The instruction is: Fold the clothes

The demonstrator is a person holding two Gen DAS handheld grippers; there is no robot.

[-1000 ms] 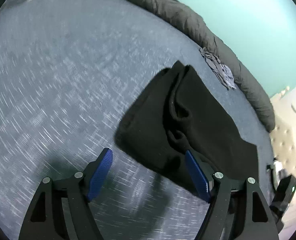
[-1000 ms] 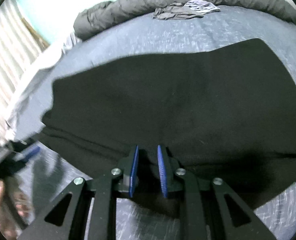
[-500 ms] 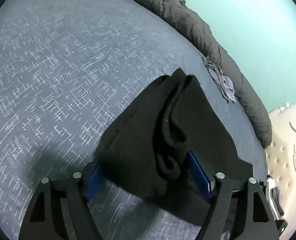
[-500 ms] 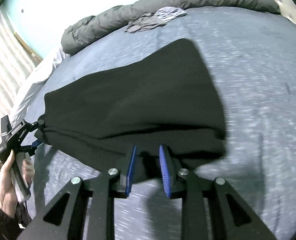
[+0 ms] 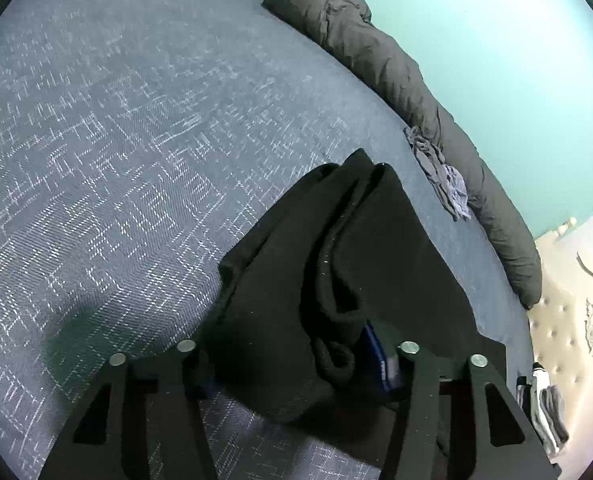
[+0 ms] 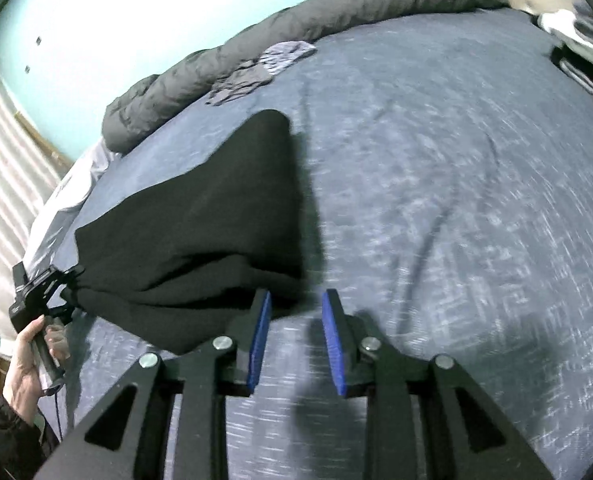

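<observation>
A folded black garment [image 5: 368, 264] lies on the blue-grey bedspread [image 5: 116, 152]. In the left wrist view its near end bunches between the jaws of my left gripper [image 5: 296, 364], which has closed in on the thick fold; only one blue pad [image 5: 376, 348] shows. In the right wrist view the garment [image 6: 200, 216] lies to the left, and my right gripper [image 6: 296, 340] stands open and empty beside its right edge, above the bedspread [image 6: 456, 200]. The left gripper [image 6: 36, 292] shows there at the garment's far left end, held by a hand.
A rolled dark grey duvet [image 5: 396, 68] runs along the teal wall, with a small crumpled grey cloth [image 5: 440, 168] beside it; both also show in the right wrist view, the duvet [image 6: 296, 28] and the cloth [image 6: 256, 68]. A tufted headboard [image 5: 568, 320] stands at the right.
My right gripper has let go of the black garment, opened and swung right of it. My left gripper has moved onto the garment's end and narrowed around the fold.
</observation>
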